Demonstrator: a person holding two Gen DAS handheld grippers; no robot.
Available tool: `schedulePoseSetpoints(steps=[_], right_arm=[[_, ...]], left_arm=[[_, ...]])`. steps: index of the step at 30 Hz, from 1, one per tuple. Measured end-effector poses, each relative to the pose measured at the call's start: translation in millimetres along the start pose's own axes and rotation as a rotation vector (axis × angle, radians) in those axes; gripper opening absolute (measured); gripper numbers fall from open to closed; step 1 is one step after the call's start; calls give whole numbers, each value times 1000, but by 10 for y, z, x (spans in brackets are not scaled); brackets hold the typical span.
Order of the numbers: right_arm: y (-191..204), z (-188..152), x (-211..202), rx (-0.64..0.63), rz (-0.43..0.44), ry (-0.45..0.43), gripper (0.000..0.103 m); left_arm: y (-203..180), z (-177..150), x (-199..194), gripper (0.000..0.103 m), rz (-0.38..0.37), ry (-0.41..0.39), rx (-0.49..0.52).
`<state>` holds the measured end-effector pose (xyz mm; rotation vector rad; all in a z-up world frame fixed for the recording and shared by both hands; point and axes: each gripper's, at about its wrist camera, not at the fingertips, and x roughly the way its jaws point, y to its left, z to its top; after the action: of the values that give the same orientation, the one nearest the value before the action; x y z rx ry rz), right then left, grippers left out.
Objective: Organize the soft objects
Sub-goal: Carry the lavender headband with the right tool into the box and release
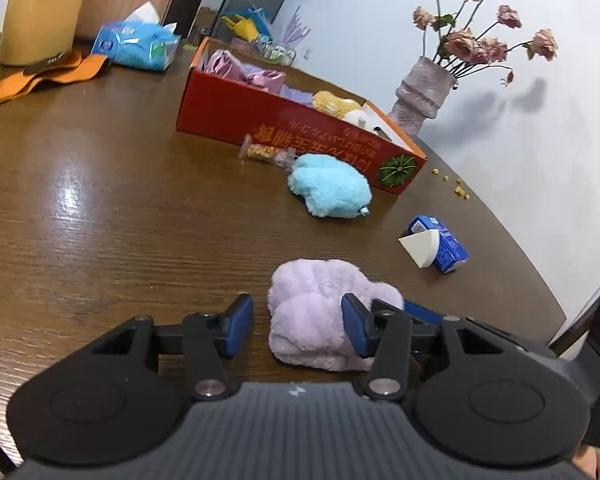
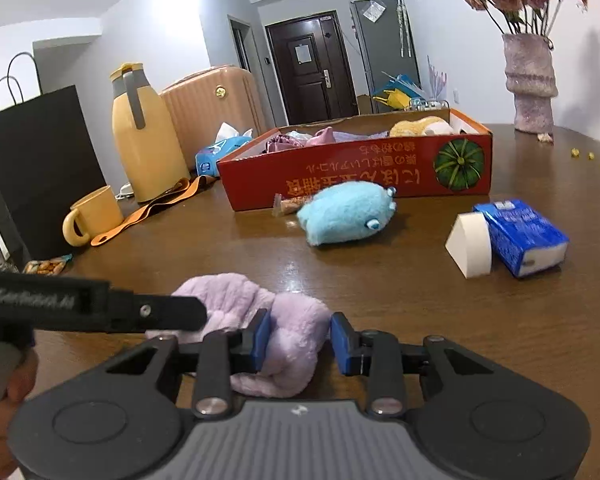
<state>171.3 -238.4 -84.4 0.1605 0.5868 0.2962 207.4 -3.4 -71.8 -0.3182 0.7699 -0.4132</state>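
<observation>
A lilac plush cloth [image 1: 316,320] [image 2: 292,328] lies bunched on the brown table near the front edge. My left gripper [image 1: 298,326] is open around it, with the cloth against the right pad and a gap at the left pad. The right gripper [image 2: 300,340] is open too; the cloth touches its left pad only. A light blue plush toy [image 1: 328,190] [image 2: 346,212] lies in front of the red cardboard box [image 1: 260,120] [image 2: 340,176], which holds several soft items. One finger of the left gripper [image 2: 172,314] reaches over the cloth in the right wrist view.
A white wedge sponge [image 2: 470,244] and a blue tissue pack [image 2: 524,236] lie to the right. A snack wrapper [image 2: 290,204] sits by the box. At the left stand a yellow flask [image 2: 144,140], mug [image 2: 92,216], orange strap [image 2: 152,208] and black bag [image 2: 40,160]. A vase [image 2: 530,80] is at the back right.
</observation>
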Motion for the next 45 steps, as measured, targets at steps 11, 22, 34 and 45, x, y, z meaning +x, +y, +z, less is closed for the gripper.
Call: schedulePoseSetpoints(steps=[11,22,34,45], right_arm=[[-97,-1,11,58,38,16,26],[-154,337,-41,25,61,-65,12],[-897,2182,1295,-47,42,-11,13],[-1022,2044,2139,-98,11,224,26]], left_arm=[[34,8,11,45,-18,-1,-24],[-231,392,-29,23,-116,-108,111],[-518,2052,1340,23,-26,-88,160],[-413,1890,1798,48,90,34,280]])
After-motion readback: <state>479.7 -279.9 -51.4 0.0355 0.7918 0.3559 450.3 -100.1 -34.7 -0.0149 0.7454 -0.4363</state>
